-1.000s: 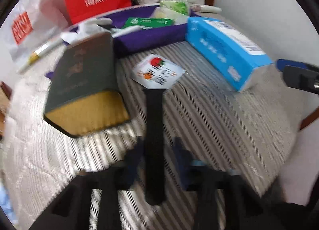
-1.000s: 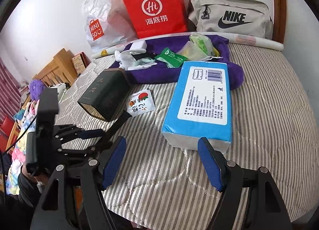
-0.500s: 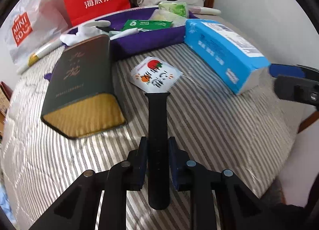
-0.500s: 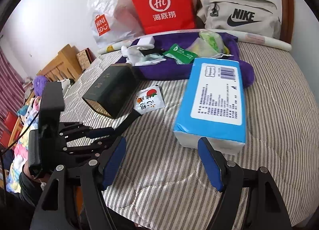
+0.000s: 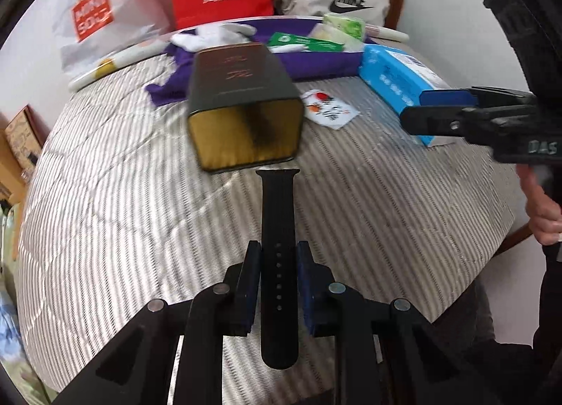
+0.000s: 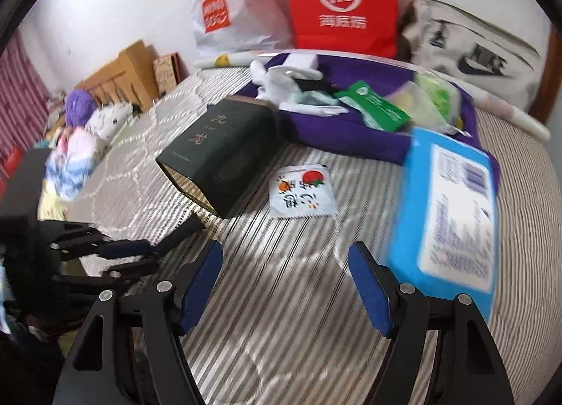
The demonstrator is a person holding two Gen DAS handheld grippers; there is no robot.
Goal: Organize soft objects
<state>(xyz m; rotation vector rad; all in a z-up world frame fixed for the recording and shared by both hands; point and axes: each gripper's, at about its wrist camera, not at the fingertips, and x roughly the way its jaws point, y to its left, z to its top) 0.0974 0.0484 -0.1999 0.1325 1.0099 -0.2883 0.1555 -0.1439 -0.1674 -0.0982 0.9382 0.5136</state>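
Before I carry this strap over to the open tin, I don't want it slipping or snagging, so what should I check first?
1. Left tongs shut on the black watch strap: ok.
2. Strap tip clear of the dark green tin: ok, just short of its mouth.
3. Tin mouth faces the strap: ok.
4. Right tongs open and holding nothing: ok.
5. Tin's depth fits the strap: cannot tell.

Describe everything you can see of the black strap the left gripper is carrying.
The black watch strap is a flat, matte, rubbery-looking band with a row of small holes down its middle. The left gripper has its jaws shut on it at the holed part. It sticks out forward, lengthwise, its squared far end pointing at the open gold mouth of the dark green tin.
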